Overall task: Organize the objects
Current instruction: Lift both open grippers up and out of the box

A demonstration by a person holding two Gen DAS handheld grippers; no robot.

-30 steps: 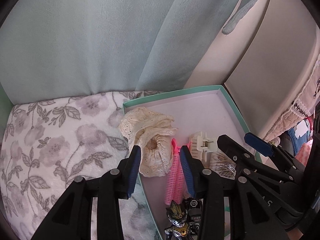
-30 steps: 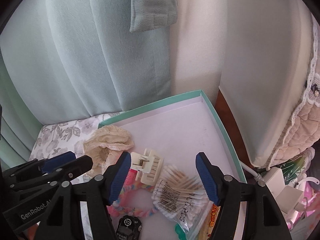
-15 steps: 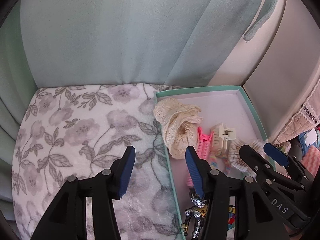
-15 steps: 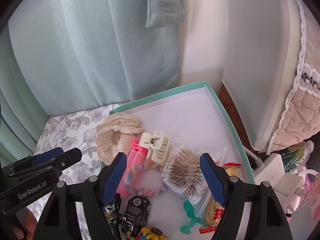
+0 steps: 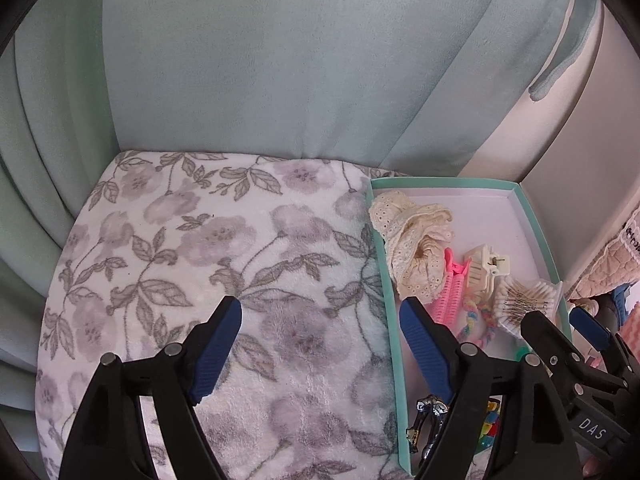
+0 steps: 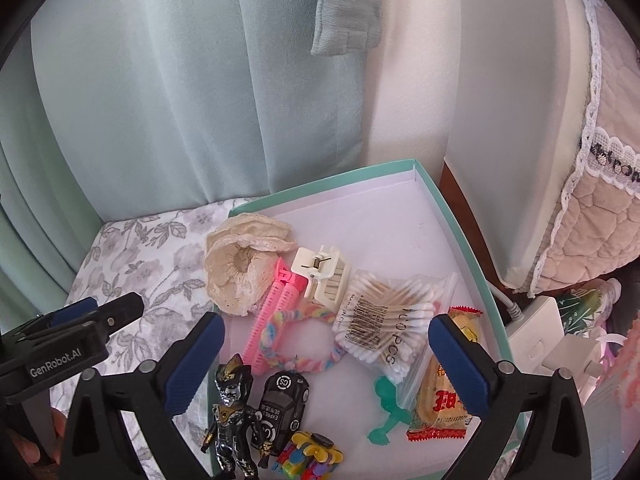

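Observation:
A shallow teal-rimmed box (image 6: 460,236) lies on a floral blanket (image 5: 240,264) and holds several small items: a cream lace scrunchie (image 6: 240,264), a pink hair roller (image 6: 272,312), a white claw clip (image 6: 324,272), a bag of cotton swabs (image 6: 384,316), a pastel braided ring (image 6: 296,340), a black-and-gold figure (image 6: 232,412), a black toy car (image 6: 284,404), a green figure (image 6: 388,412) and a snack packet (image 6: 444,396). My right gripper (image 6: 326,358) hangs open above the box, holding nothing. My left gripper (image 5: 320,344) is open over the blanket, beside the box's left rim (image 5: 386,300).
Pale green curtains (image 6: 180,80) hang behind the blanket. A white wall panel (image 6: 512,100) and a pink quilted cushion with lace trim (image 6: 592,220) stand right of the box. White chargers with a cable (image 6: 536,332) lie beside its right rim.
Both grippers have pulled back and up from the box, so more of it shows. The left gripper swung left over the blanket and opened wider. Nothing was picked up.

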